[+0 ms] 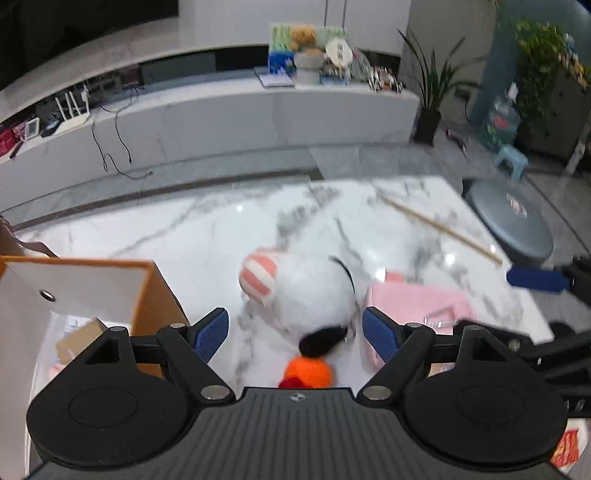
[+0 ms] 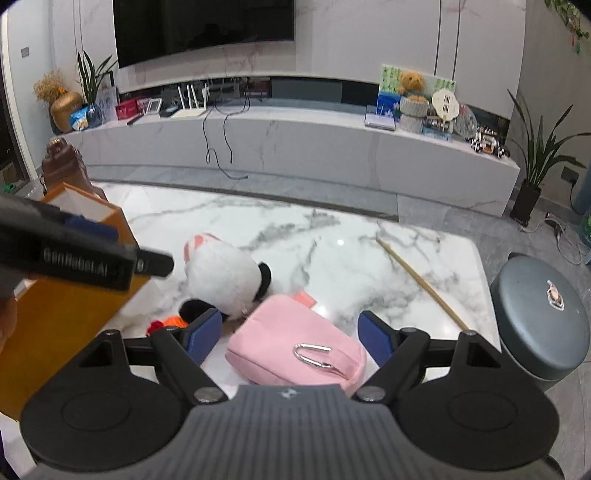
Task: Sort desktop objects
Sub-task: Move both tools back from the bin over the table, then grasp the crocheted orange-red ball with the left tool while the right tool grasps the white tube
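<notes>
Both tongs, the left tongs [image 1: 295,334] and the right tongs [image 2: 290,338], hung spread and empty over the marble surface [image 2: 332,236], above a soft, light plush dog [image 1: 314,295] at frame centre and a pink pouch [image 2: 291,343], probably best pinched mid-body.

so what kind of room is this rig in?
Most likely a home living room: a big wall-mounted TV above a long marble media console, potted plants at the side, and a marble coffee table holding the plush toy and pink pouch.
</notes>
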`<state>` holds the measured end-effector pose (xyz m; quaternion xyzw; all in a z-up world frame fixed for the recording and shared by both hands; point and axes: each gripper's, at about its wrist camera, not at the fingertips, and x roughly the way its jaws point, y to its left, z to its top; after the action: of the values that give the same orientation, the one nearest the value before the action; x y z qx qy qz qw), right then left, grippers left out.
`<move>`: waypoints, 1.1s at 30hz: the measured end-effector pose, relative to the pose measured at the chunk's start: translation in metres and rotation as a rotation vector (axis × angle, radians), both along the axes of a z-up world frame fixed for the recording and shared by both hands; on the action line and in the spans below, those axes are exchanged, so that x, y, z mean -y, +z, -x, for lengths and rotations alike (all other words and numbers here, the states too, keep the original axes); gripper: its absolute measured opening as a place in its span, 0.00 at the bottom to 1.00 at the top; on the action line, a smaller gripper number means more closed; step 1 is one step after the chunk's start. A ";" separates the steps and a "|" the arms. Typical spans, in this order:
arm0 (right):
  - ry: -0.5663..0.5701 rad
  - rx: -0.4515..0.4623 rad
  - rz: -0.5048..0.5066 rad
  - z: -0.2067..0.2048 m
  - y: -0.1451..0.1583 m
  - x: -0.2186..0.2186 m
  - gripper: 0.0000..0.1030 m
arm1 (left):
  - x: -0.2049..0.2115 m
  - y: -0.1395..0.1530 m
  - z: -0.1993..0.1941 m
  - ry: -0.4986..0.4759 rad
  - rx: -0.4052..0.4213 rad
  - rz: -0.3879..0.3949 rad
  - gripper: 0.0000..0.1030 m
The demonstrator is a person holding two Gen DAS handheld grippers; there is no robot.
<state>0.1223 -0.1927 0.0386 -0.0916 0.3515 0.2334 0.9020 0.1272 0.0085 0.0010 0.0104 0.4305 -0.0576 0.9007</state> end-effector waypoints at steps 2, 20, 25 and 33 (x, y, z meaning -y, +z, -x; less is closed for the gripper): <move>0.007 -0.008 0.010 -0.004 -0.008 -0.002 0.80 | 0.004 -0.006 0.000 -0.024 -0.011 -0.012 0.92; 0.016 -0.082 0.058 -0.009 -0.038 0.006 0.80 | 0.006 -0.056 -0.002 -0.070 -0.178 -0.019 0.92; 0.024 -0.092 0.059 -0.008 -0.041 0.007 0.80 | 0.020 -0.066 -0.002 -0.079 -0.163 -0.138 0.92; 0.065 -0.173 0.089 -0.006 -0.061 0.006 0.80 | 0.019 -0.069 -0.007 -0.083 -0.141 -0.118 0.91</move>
<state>0.1284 -0.1985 -0.0228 -0.1227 0.4349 0.2539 0.8552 0.1346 -0.0107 -0.0675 0.0771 0.4947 -0.0700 0.8628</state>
